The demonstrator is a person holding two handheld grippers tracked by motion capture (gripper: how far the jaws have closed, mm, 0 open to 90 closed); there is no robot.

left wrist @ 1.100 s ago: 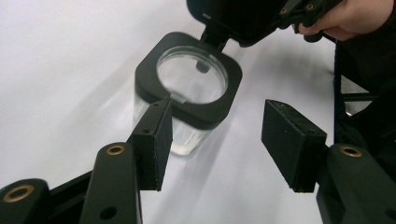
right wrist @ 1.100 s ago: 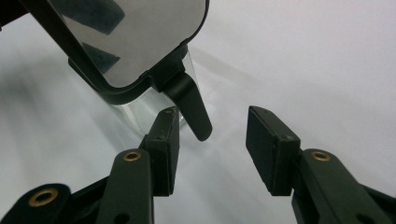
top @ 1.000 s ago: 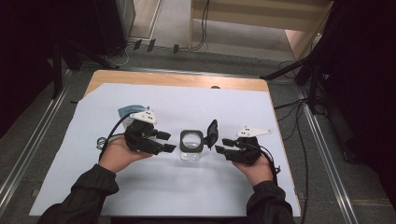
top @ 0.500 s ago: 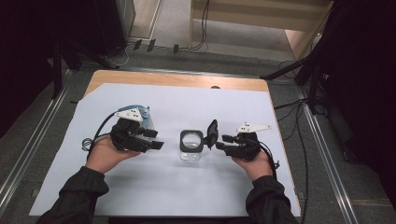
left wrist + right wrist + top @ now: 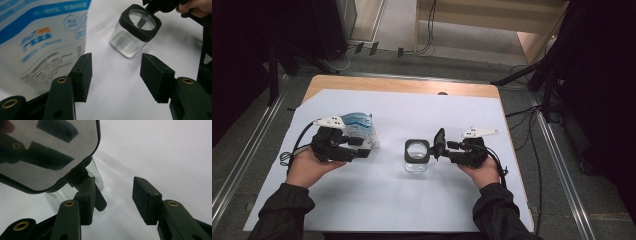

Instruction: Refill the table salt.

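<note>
Glass jar (image 5: 417,160) — square, clear, black-rimmed — between left gripper (image 5: 362,150) and right gripper (image 5: 438,146), fingers parted, empty.

We see a white sheet (image 5: 462,120) covering most of the wooden table (image 5: 402,85), whose far edge stays bare. Beyond that edge, cables (image 5: 429,25) trail across the grey floor (image 5: 397,30).
</note>
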